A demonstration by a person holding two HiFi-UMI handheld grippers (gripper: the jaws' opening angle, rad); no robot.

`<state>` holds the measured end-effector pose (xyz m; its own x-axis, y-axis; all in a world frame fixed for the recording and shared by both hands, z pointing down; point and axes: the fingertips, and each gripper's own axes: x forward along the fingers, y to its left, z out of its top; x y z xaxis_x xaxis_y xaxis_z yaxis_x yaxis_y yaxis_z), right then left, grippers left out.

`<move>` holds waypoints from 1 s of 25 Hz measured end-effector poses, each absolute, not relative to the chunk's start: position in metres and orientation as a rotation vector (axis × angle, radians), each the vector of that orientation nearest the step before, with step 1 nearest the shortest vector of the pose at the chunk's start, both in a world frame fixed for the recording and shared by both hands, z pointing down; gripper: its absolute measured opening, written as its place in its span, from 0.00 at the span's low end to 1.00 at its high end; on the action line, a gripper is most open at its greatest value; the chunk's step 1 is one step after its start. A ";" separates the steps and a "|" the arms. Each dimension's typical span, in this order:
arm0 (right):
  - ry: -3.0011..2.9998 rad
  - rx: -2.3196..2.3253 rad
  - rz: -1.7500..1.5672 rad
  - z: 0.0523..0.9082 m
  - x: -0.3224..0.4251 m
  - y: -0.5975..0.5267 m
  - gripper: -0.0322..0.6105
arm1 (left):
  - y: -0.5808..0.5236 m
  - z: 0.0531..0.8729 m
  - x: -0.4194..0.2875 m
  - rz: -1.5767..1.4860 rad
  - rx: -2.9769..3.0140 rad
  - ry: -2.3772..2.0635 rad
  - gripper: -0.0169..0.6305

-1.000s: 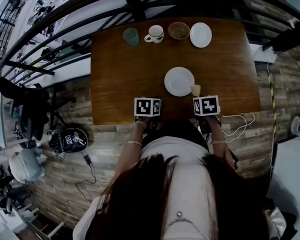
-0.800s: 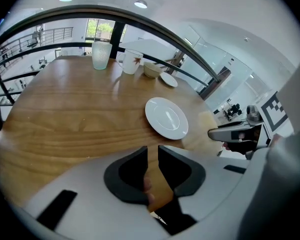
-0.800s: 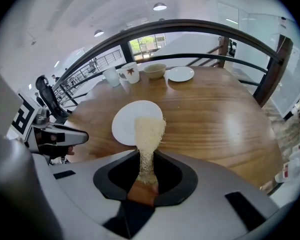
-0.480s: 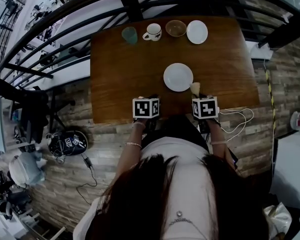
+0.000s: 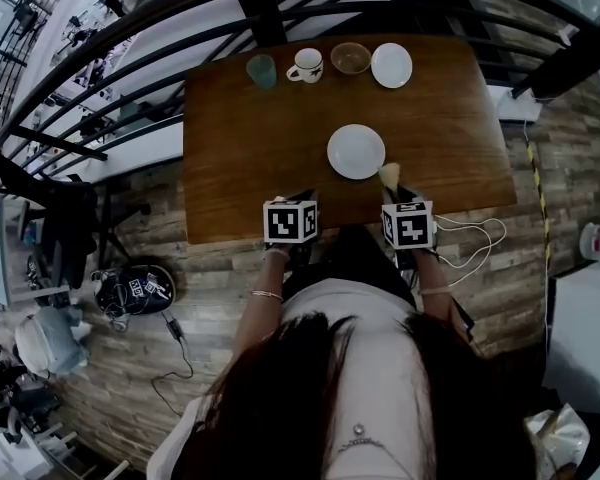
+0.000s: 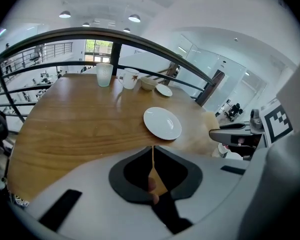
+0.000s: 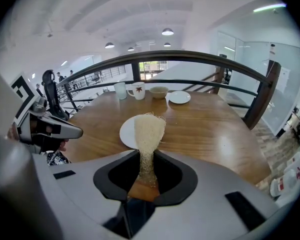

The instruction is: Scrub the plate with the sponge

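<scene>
A white plate [image 5: 356, 151] lies empty on the wooden table [image 5: 240, 148], a little right of its middle. My right gripper [image 5: 395, 190] hovers at the plate's near right edge, shut on a pale fibrous sponge [image 5: 389, 176]. In the right gripper view the sponge [image 7: 149, 130] stands up out of the closed jaws [image 7: 147, 156], partly covering the plate [image 7: 127, 132]. My left gripper [image 5: 305, 198] hangs over the table's near edge, left of the plate. The left gripper view shows it [image 6: 153, 153] shut with nothing in it, and the plate [image 6: 162, 123] beyond it.
Along the table's far edge stand a teal tumbler [image 5: 261, 71], a white mug [image 5: 306, 65], a small bowl [image 5: 350, 58] and a second white plate [image 5: 391, 65]. A dark curved railing [image 5: 280, 8] runs behind them. A white cable [image 5: 475, 236] lies on the floor at right.
Both grippers have drawn back toward the table's near edge and risen a little. The sponge has come along in the right gripper. The plate has not moved.
</scene>
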<state>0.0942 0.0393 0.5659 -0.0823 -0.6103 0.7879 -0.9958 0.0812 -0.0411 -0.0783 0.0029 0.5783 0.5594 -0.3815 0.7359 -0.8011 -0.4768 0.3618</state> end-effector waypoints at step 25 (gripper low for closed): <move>-1.759 1.706 0.728 0.540 0.062 0.087 0.20 | 0.041 0.539 -0.113 0.672 2.218 -1.013 0.05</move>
